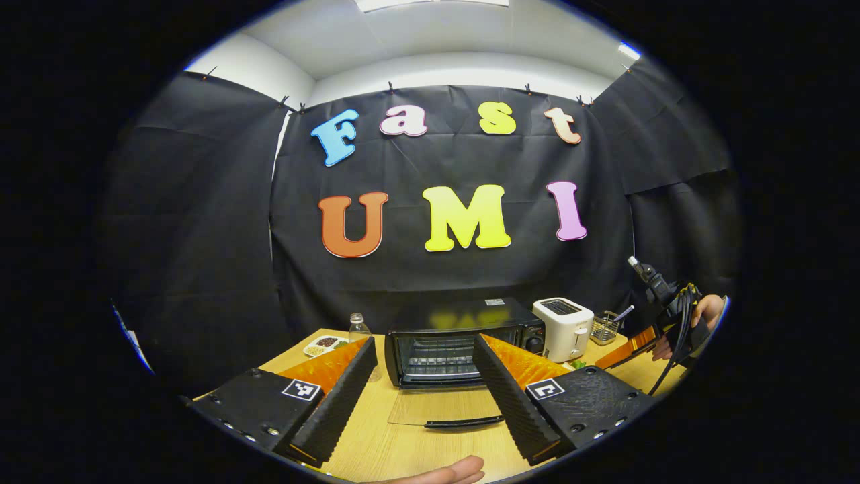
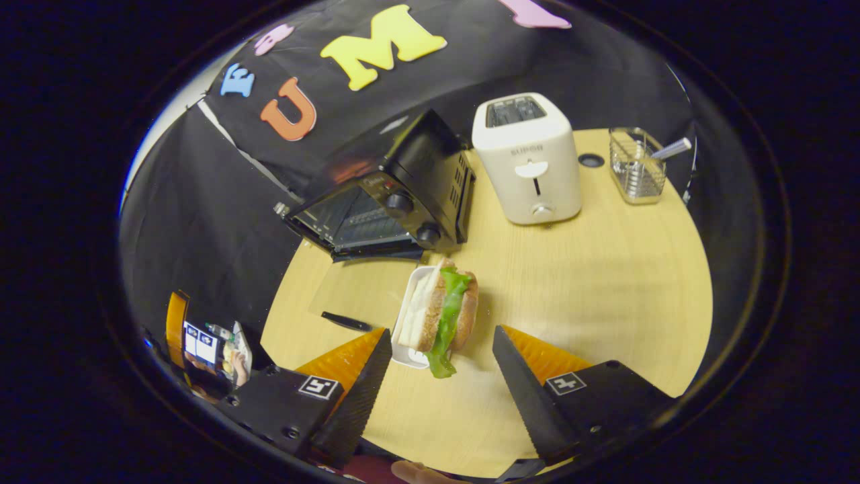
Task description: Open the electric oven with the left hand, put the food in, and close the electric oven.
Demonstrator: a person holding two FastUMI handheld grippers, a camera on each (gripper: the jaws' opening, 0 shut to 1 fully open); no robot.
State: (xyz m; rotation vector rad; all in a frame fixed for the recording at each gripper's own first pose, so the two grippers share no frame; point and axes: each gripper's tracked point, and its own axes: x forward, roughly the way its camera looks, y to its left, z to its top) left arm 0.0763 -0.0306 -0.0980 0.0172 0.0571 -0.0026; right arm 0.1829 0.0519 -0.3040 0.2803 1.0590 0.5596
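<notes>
**A:** Jaws first: how do they stand?

**B:** Both spread wide, nothing between them. The left gripper (image 1: 423, 386) hangs just back from the oven door (image 1: 443, 407), which lies flat on the table (image 1: 376, 450), its glass letting the wood show through and its dark handle (image 1: 463, 422) nearest the camera. My read is that it sits back there to leave the mouth free.

**A:** And the right one?

**B:** The right gripper (image 2: 440, 366) hovers over the sandwich (image 2: 443, 310), fingers (image 2: 514, 376) on either side of it but not touching (looks lined up for a grab, though that's my guess). The sandwich lies on its side in a small white tray (image 2: 403, 336), lettuce hanging over the near end.

**A:** Where's that relative to the oven?

**B:** Just near and right of the electric oven (image 2: 396, 195), close beside the corner with the knobs (image 2: 399, 203). Makes sense: a short carry left and away into the open cavity, where the rack (image 1: 433, 356) is waiting.

**A:** Anything in the way?

**B:** Not really. The white toaster (image 2: 527, 158) stands right of the oven, a wire basket (image 2: 635, 171) farther right, and on the oven's left there's a clear bottle (image 1: 359, 328) and a little snack dish (image 1: 322, 345), all well off the path. So the opening step looks done; loading and closing are left.
</notes>
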